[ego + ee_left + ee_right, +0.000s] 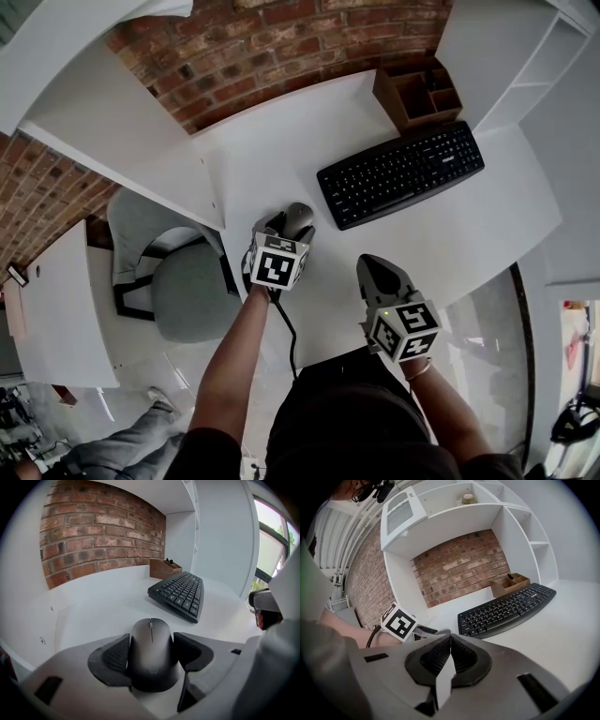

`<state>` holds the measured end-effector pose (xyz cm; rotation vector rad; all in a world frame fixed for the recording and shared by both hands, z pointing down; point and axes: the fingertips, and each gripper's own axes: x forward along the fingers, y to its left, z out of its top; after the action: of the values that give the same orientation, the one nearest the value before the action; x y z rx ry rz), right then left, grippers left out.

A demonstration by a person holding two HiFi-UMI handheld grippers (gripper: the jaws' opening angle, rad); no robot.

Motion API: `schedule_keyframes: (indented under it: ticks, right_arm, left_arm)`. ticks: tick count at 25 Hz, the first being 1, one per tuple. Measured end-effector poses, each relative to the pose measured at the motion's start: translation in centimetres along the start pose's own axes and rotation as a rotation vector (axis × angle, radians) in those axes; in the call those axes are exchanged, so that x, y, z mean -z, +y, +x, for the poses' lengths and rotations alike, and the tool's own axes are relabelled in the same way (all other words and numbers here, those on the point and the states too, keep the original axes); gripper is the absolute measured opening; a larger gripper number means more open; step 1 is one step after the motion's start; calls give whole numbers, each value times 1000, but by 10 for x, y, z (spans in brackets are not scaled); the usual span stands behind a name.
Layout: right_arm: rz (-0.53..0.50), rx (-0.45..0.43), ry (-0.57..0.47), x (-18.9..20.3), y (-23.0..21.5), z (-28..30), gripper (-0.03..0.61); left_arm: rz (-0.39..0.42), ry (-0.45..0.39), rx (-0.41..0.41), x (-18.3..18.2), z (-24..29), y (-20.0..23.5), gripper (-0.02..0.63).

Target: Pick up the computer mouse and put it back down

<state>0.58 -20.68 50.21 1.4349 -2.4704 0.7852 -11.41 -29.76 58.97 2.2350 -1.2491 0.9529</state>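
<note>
A dark grey computer mouse (152, 648) sits between the two black pads of my left gripper (151, 652), which is shut on its sides. In the head view the mouse (299, 217) shows at the tip of the left gripper (287, 225), over the white desk (450, 248) just left of the keyboard. I cannot tell whether the mouse rests on the desk or is lifted. My right gripper (373, 270) hovers near the desk's front edge, its jaws shut with nothing between them (450, 654).
A black keyboard (401, 172) lies diagonally right of the mouse. A brown wooden organiser (417, 94) stands behind it against the brick wall. A grey chair (178, 281) is at the left below the desk. A black cable (289, 333) trails from the left gripper.
</note>
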Motion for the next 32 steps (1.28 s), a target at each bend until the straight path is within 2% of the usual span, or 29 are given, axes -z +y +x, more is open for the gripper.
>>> schedule_keyframes:
  ticks: [5, 13, 32]
  right_arm:
    - [-6, 11, -3, 0, -1, 0, 5]
    - [-12, 41, -20, -3, -8, -6, 5]
    - [-64, 13, -219, -84, 6, -36, 5]
  left_arm:
    - [-22, -30, 17, -3, -5, -4, 302]
    - [11, -149, 3, -41, -31, -18, 302]
    - [76, -404, -27, -130, -121, -55, 302]
